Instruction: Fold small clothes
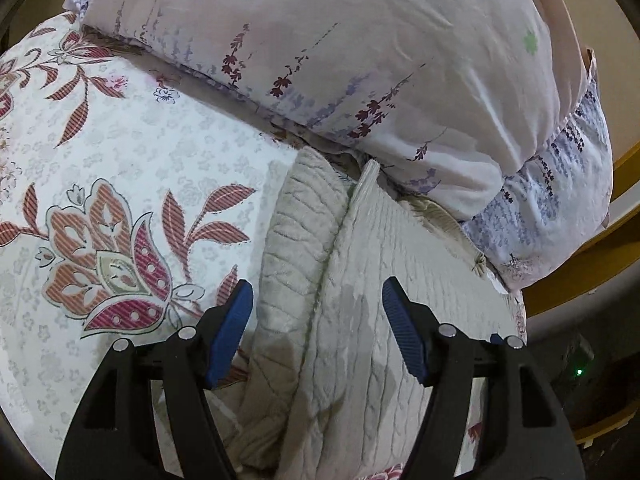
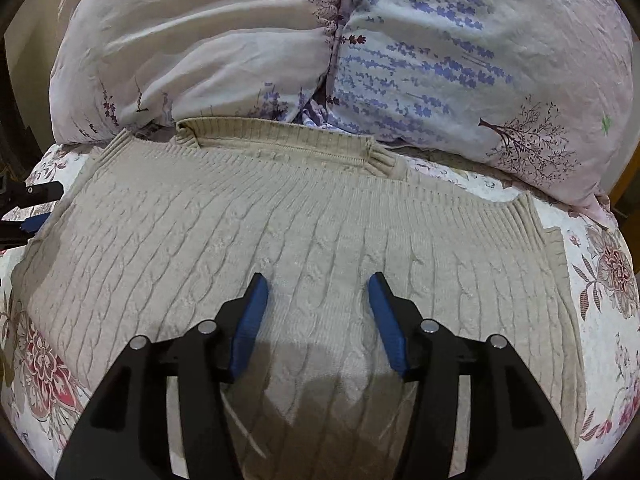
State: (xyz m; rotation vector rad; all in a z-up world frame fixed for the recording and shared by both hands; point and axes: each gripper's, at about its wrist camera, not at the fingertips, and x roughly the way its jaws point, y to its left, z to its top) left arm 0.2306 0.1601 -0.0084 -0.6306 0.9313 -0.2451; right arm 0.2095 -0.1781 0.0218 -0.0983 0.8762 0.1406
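- A beige cable-knit sweater [image 2: 304, 216] lies spread flat on a floral bedsheet [image 1: 120, 152]; its ribbed neckline [image 2: 280, 140] points toward the pillows, and a sleeve [image 1: 296, 232] is folded in along its left side
- Two pale pillows with lavender sprigs crowd the far edge of the sweater; the left pillow [image 2: 192, 48] and the right pillow [image 2: 480, 60] meet just beyond the neckline, and the collar runs right up beside them
- The right gripper [image 2: 318, 284] hangs over the middle of the sweater, jaws apart with only knit beneath and nothing pinched; its shadow falls on the fabric just below the blue pads [image 2: 252, 320]
- The left gripper [image 1: 318, 292] sits over the sweater's left edge, above the folded sleeve; jaws wide apart and not clamped on anything
- In the right wrist view the left gripper shows at the sweater's left margin; whether it touches the cloth I cannot tell
- A wooden bed frame [image 1: 592, 264] curves past the sweater's far-right side, beyond the pillows
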